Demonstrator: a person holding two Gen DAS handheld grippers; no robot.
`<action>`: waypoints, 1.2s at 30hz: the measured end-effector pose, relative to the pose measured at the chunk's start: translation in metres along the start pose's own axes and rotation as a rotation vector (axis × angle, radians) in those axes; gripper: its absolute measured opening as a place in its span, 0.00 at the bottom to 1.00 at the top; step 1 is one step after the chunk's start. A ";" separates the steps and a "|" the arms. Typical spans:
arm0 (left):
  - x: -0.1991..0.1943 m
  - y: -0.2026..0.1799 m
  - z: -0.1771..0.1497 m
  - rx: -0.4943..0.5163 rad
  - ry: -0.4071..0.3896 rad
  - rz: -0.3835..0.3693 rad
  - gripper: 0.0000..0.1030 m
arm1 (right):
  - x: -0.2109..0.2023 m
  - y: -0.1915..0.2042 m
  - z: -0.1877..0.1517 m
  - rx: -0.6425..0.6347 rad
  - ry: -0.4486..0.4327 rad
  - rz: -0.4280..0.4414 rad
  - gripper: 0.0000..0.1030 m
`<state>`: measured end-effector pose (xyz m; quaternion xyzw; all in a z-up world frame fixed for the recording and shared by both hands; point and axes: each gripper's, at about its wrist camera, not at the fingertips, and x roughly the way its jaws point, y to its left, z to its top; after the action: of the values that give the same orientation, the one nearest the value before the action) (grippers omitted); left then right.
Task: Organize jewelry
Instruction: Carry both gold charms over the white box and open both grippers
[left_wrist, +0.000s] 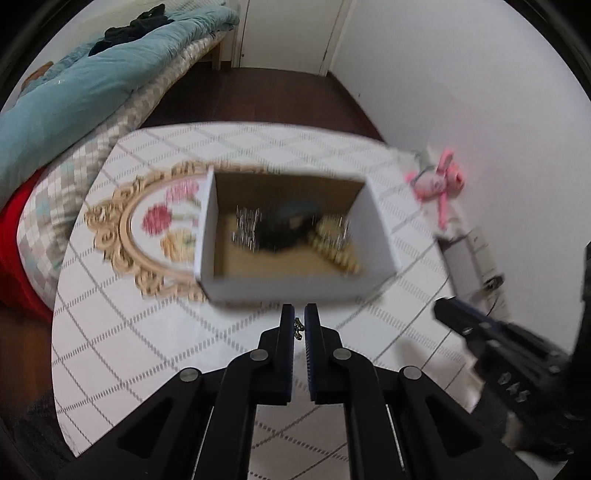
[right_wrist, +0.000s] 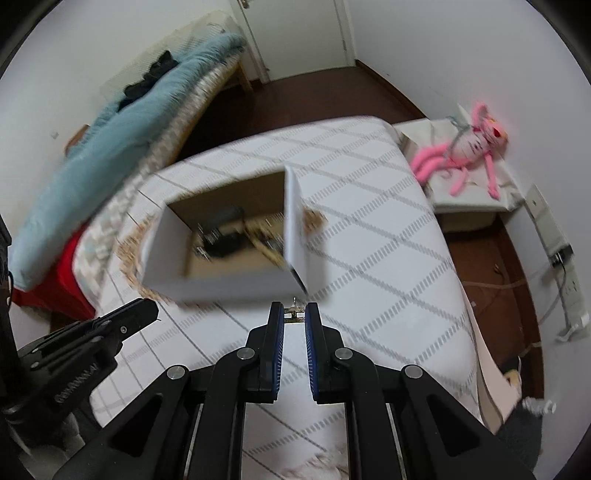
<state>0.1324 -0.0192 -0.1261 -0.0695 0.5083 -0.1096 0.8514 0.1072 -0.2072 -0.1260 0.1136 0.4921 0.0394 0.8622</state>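
Both grippers hover over the near part of the table (left_wrist: 147, 350) w/ its grid-pattern cloth, just short of the open cardboard box (left_wrist: 295, 288). Left gripper (left_wrist: 299, 325) has its jaws nearly together, pinching a tiny gold-ish piece (left_wrist: 297, 328), prob. an earring or charm, too small to say. Right gripper (right_wrist: 294, 317) is likewise narrow, clamped on a small metal piece (right_wrist: 294, 314) that spans the gap btw its pads, a stud or pin poking up from it. Whether these are two items or two ends of one, can't tell.

Inside the box, blurred: a dark lump in the middle, a silvery sparkly bit to its left, a gold beaded chain to the right. An ornate gold-framed tray (left_wrist: 122, 236) w/ flower print lies under and left of the box. Pink plush toy (right_wrist: 465, 147) sits on a low stand, far right, off the table.

Handling, my guess: these bits are very light, stiff but thin, easily bent and slippery on metal. Best held on the body, not on a post or hook. Over the box, open slowly, else a piece could bounce out. The chain would be limp and tangle-prone; lift it from one end.
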 end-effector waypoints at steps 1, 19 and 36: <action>-0.002 0.001 0.010 0.002 -0.010 0.008 0.03 | 0.002 0.003 0.010 -0.003 -0.001 0.014 0.12; 0.054 0.029 0.068 -0.048 0.178 0.125 0.13 | 0.092 0.031 0.084 -0.072 0.266 0.099 0.13; 0.040 0.049 0.052 -0.047 0.076 0.297 0.97 | 0.072 0.034 0.074 -0.158 0.166 -0.152 0.90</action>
<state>0.2021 0.0183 -0.1469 -0.0090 0.5472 0.0268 0.8365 0.2095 -0.1730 -0.1420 0.0042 0.5645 0.0218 0.8251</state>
